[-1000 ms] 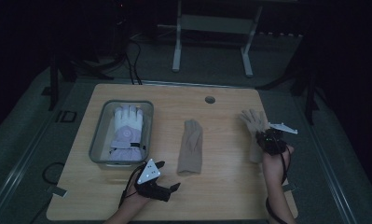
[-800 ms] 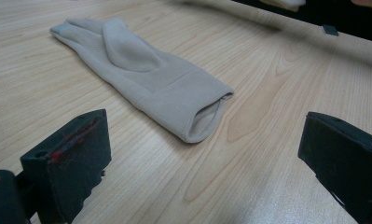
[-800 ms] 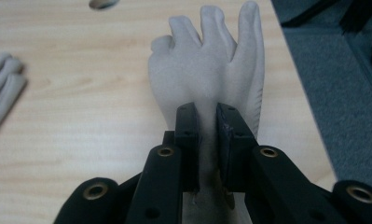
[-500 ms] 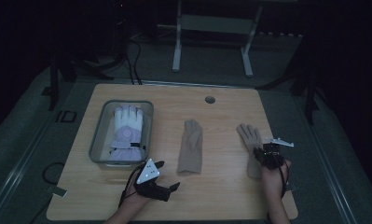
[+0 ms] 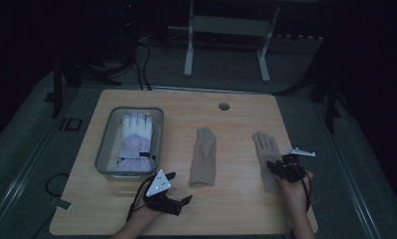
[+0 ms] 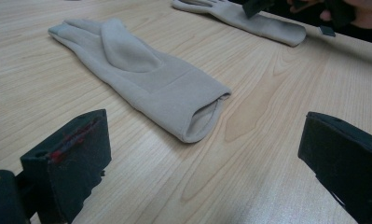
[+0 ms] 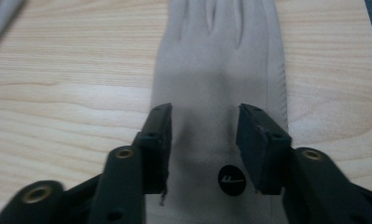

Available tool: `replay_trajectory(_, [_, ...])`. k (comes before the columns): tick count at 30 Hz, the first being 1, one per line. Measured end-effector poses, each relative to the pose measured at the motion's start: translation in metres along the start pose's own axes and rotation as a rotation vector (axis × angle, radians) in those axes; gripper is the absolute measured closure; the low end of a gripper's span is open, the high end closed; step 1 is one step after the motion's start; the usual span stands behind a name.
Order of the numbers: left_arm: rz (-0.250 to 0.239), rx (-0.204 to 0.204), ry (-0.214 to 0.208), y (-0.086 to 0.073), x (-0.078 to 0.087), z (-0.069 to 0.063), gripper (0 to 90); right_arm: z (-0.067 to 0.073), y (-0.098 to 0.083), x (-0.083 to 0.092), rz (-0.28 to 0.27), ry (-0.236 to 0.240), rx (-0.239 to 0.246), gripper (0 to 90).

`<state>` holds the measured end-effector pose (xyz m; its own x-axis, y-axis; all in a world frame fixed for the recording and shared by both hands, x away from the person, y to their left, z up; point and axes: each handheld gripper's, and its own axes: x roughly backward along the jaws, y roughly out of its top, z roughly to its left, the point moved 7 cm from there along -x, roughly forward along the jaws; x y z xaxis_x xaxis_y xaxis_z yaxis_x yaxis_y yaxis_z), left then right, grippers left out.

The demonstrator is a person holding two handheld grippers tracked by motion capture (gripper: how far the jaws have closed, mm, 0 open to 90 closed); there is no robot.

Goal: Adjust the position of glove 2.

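Two beige gloves lie flat on the wooden table. The middle glove [image 5: 204,157] [image 6: 141,74] has its cuff toward my left gripper [image 5: 180,187] [image 6: 204,140], which rests near the front edge, open and empty. The right glove [image 5: 265,149] [image 7: 221,60] lies palm-down under my right gripper [image 5: 274,165] [image 7: 205,116]. Its jaws have just been opening. They now stand apart over the glove's cuff end, either side of a small black logo patch, and are not pinching the fabric. In the left gripper view, the right glove [image 6: 249,21] is at the far end of the table.
A grey bin [image 5: 102,149] at the left holds a white and lavender glove [image 5: 135,132]. The table has a round cable hole [image 5: 224,106] near its far edge. The room beyond is dark, with a white stand's legs behind the table.
My right gripper came down and toward me with the right glove, laid it flat on the table, and opened its jaws off it. The left gripper stayed put.
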<state>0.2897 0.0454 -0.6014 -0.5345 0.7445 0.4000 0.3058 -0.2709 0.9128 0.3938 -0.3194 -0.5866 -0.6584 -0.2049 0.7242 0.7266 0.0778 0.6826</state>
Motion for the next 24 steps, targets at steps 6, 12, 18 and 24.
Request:
replay_trajectory(6, [-0.002,0.002,-0.003,0.0,0.0,0.0,2.7,-0.005,0.011,0.011,-0.02,0.033,0.167,49.0])
replay_trajectory(12, [-0.002,0.003,-0.005,0.0,0.0,0.0,2.7,-0.008,0.019,0.01,-0.006,0.101,0.308,50.9])
replay_trajectory(18, [-0.003,0.003,-0.005,0.0,0.0,0.0,2.7,-0.016,0.018,-0.004,0.048,0.107,0.306,50.9])
replay_trajectory(24, [-0.01,-0.007,-0.01,0.0,0.0,-0.001,2.7,-0.022,0.012,-0.02,0.072,0.117,0.283,48.7])
